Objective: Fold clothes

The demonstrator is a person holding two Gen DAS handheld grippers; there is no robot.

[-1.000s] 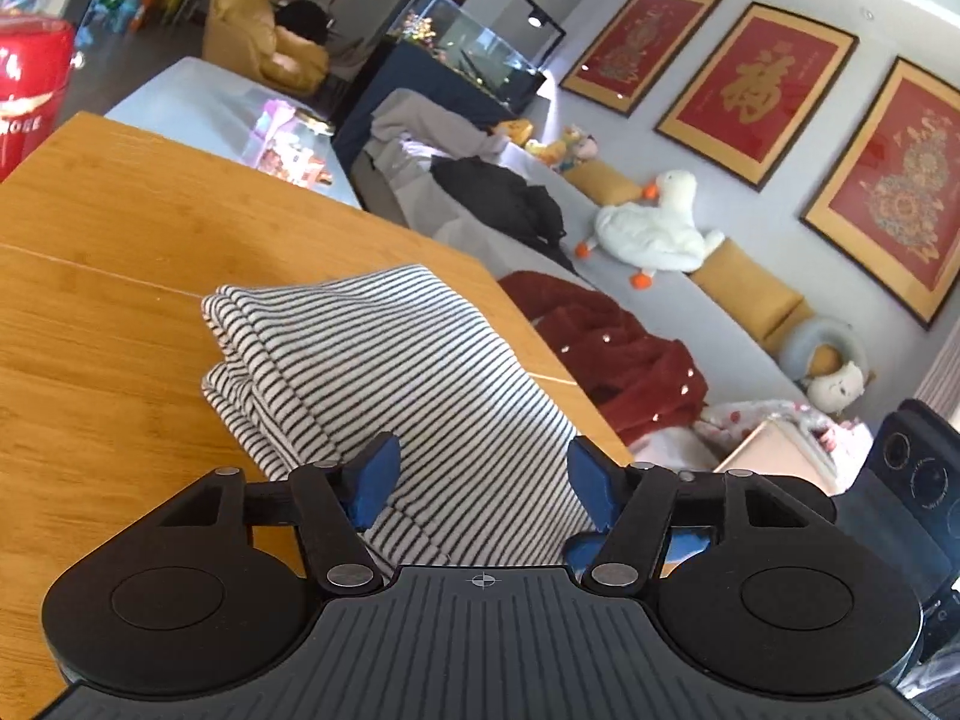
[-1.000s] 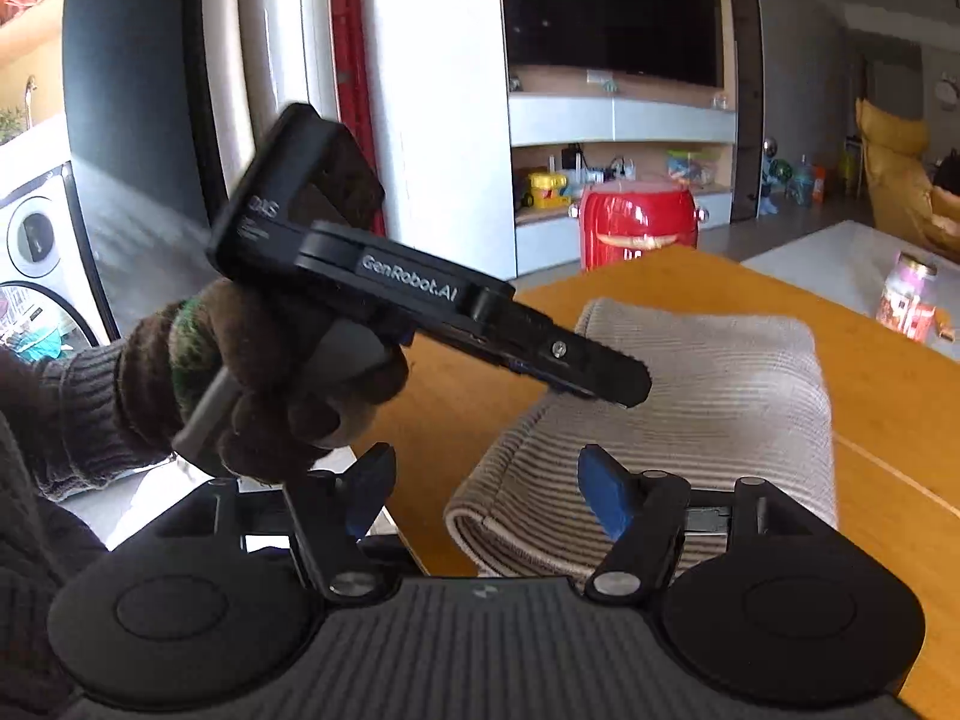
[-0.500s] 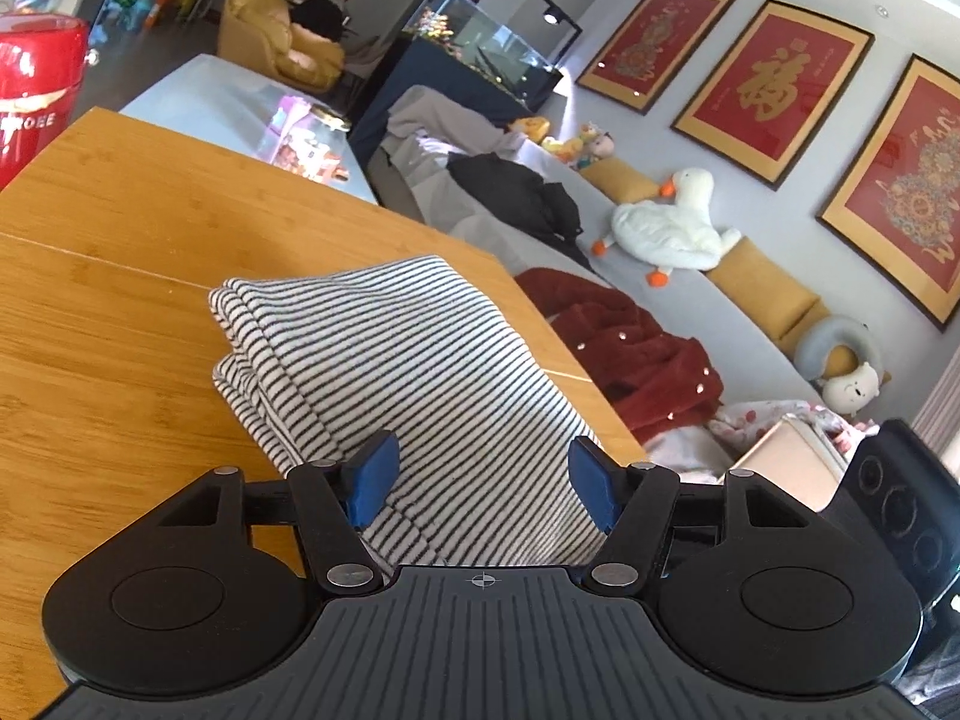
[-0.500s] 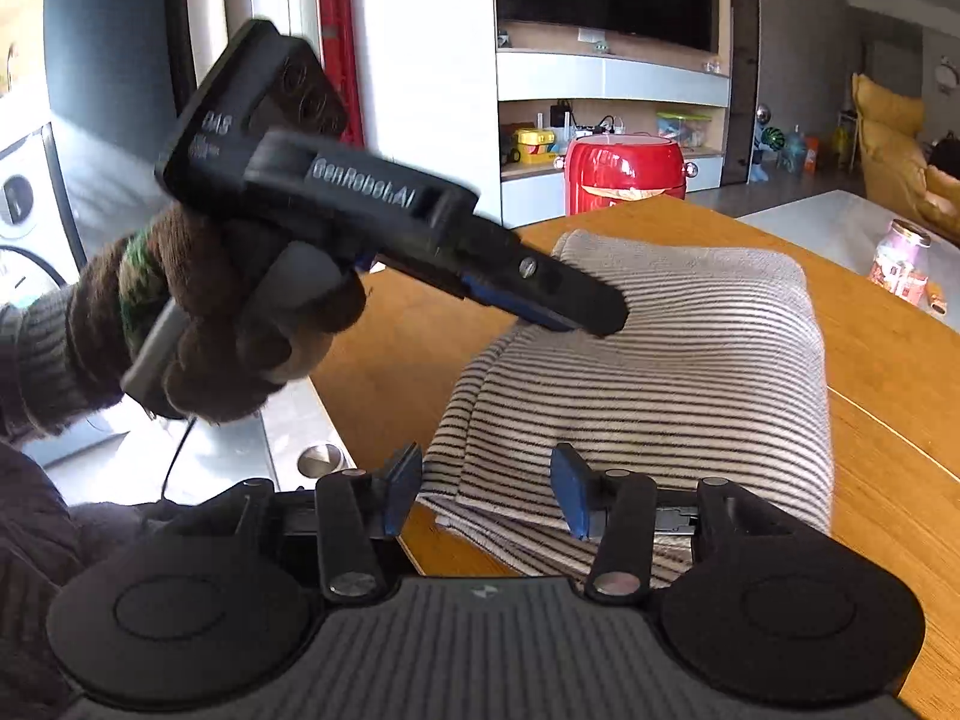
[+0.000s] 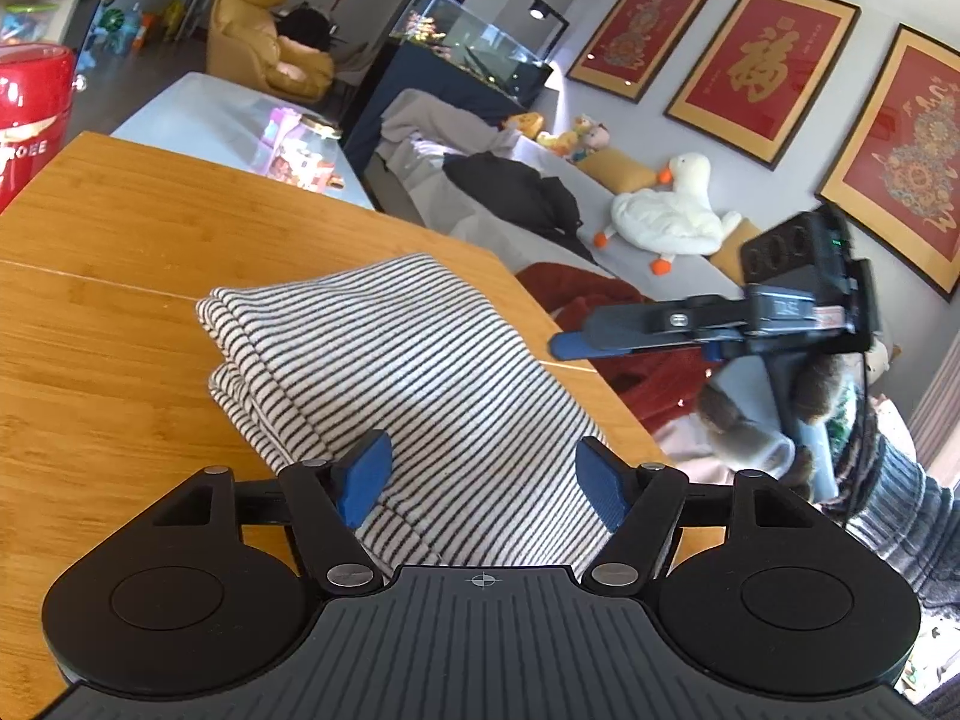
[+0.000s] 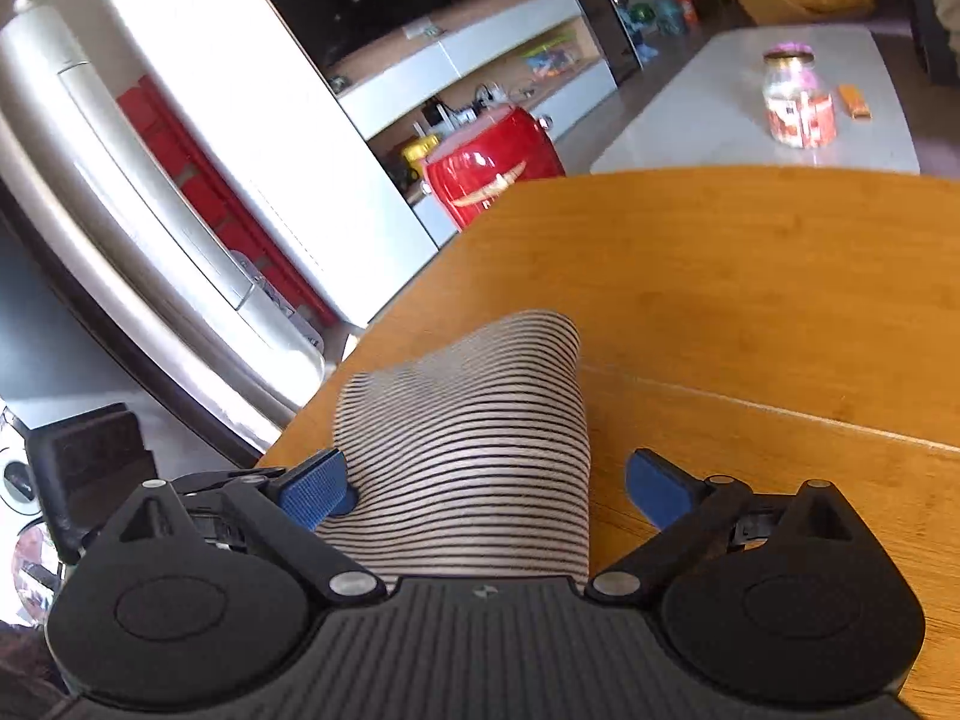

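Observation:
A folded black-and-white striped garment (image 5: 408, 384) lies on the wooden table (image 5: 120, 276), near its right edge. My left gripper (image 5: 483, 483) is open, its blue pads either side of the garment's near end, just above it. My right gripper (image 6: 489, 489) is open over the same garment (image 6: 474, 432), seen from the other side. The right gripper also shows in the left wrist view (image 5: 570, 345), held by a gloved hand beyond the table edge, beside the garment.
A red canister (image 5: 30, 114) stands beyond the table's far left corner and shows in the right wrist view (image 6: 492, 165). A grey sofa (image 5: 540, 222) with clothes and a plush goose lies past the right edge. A low white table (image 6: 750, 114) holds a jar.
The right gripper swung round and now faces along the garment with jaws wider; it has come into the left wrist view. The left gripper has barely moved.

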